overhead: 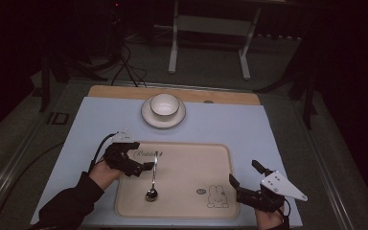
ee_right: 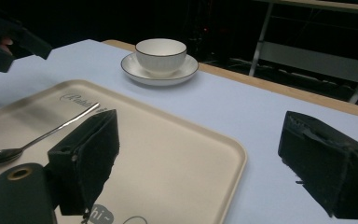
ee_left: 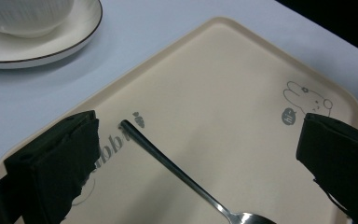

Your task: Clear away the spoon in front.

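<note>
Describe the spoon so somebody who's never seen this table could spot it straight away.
Start at the beige tray with the rabbit drawing, at the near edge of the pale blue table. The spoon lies on the tray's left half, bowl toward the person, handle pointing at the cup. It is the one thin, shiny metal thing there.
</note>
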`<action>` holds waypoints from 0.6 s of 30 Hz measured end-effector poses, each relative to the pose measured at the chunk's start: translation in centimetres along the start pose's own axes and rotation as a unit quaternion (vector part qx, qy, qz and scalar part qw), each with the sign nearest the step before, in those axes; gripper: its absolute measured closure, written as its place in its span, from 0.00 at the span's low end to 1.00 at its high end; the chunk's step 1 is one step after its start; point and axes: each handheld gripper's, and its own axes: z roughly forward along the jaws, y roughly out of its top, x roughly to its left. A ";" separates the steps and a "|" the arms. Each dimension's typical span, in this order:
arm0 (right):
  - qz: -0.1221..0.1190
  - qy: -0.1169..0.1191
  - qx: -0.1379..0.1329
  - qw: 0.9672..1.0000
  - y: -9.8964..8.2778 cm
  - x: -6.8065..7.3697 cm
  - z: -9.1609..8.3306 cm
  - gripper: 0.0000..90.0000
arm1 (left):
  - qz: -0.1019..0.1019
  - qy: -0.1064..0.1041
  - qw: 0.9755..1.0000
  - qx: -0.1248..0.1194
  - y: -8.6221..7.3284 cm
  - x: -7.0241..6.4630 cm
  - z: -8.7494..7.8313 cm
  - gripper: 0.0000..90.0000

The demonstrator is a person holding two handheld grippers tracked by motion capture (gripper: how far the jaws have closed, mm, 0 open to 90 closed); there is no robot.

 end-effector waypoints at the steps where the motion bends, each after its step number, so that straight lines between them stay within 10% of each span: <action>1: 0.000 0.000 0.000 1.000 0.0 0.0 0.0 0.14 | 0.000 0.003 1.000 -0.006 -0.1 -0.1 -0.2 0.00; 18: -0.003 0.002 0.001 1.000 0.0 0.1 0.0 0.14 | 0.010 0.012 0.999 -0.035 -1.7 -1.3 -2.9 0.00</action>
